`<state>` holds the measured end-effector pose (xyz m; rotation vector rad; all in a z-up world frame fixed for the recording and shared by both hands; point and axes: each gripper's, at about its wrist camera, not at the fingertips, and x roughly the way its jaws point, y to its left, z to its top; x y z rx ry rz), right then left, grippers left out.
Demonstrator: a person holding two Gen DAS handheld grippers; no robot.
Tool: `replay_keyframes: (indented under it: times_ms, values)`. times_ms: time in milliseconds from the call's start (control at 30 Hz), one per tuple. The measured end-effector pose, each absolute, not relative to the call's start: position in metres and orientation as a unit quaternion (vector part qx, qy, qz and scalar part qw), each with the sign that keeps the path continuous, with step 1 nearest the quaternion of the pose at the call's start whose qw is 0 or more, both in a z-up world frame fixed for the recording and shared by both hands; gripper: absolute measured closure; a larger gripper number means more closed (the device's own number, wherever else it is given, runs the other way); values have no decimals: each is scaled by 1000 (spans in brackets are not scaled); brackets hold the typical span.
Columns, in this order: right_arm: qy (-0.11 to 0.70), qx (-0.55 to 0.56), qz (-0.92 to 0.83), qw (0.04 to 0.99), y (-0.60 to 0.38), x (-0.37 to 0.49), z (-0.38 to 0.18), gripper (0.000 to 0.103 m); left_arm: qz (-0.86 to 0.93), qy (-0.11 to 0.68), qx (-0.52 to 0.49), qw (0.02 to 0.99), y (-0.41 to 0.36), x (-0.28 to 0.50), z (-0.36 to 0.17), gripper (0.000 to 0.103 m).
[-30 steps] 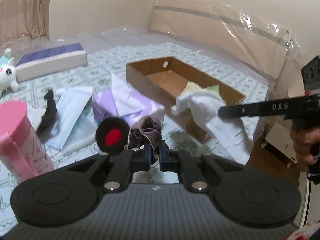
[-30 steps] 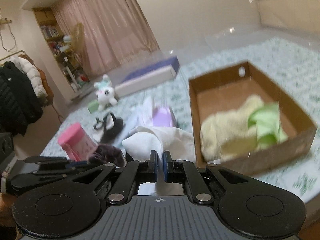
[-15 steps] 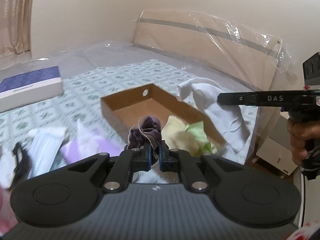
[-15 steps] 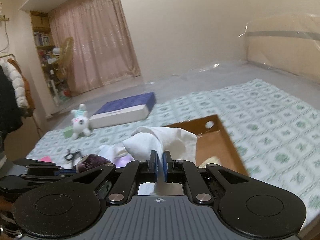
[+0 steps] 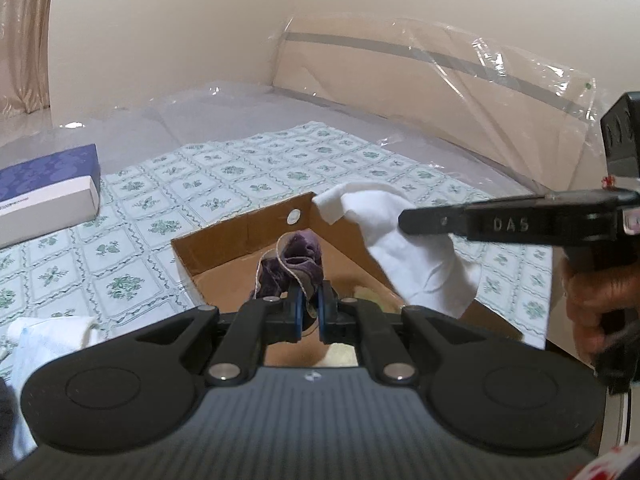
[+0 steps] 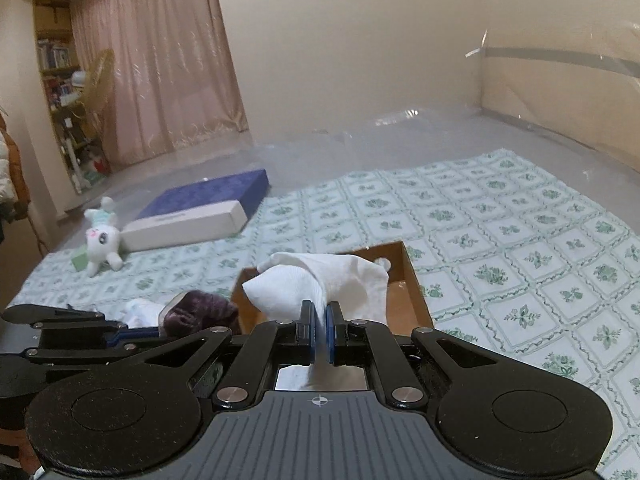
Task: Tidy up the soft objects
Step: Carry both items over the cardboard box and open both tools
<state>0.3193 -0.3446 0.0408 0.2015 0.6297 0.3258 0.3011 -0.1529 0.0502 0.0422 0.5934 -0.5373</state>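
Observation:
My left gripper (image 5: 308,308) is shut on a purple velvet cloth (image 5: 292,266) with a thin cord, held over the open cardboard box (image 5: 240,232). My right gripper (image 6: 319,328) is shut on a white cloth (image 6: 320,280) that hangs above the same box (image 6: 412,280). In the left wrist view the right gripper (image 5: 404,222) comes in from the right with the white cloth (image 5: 408,252) draped below it. In the right wrist view the left gripper's fingers (image 6: 92,330) and the purple cloth (image 6: 200,310) show at lower left. A bit of yellow-green fabric (image 5: 368,294) lies in the box.
A blue and white flat box (image 6: 200,212) and a white plush toy (image 6: 100,242) lie on the patterned sheet (image 6: 520,240) to the left. A white cloth (image 5: 44,332) lies at left. A plastic-wrapped headboard (image 5: 440,92) stands behind; curtains (image 6: 160,72) and shelves further left.
Both grippers have moved with their cloths from beside the box to over it. The pink container and other clutter have dropped out of the left wrist view.

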Motion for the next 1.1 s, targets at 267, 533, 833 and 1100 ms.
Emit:
replay_keyframes:
  times_ms: [267,533,833,1100]
  values:
    - [329,98,148,927,-342,336,13,97,-240,305,3,922,-165,332,26,88]
    - [337,99,143,925,-342,336,3,97,-221,308,-11,925,-154,329,27,70]
    - [316,117,153,929,-339,339,9,97,-196,297,-38,934,-121,296,40,61]
    - [313,121,144,931,-337,323,18,93,-182,283,-42,941,-107,257,52,49]
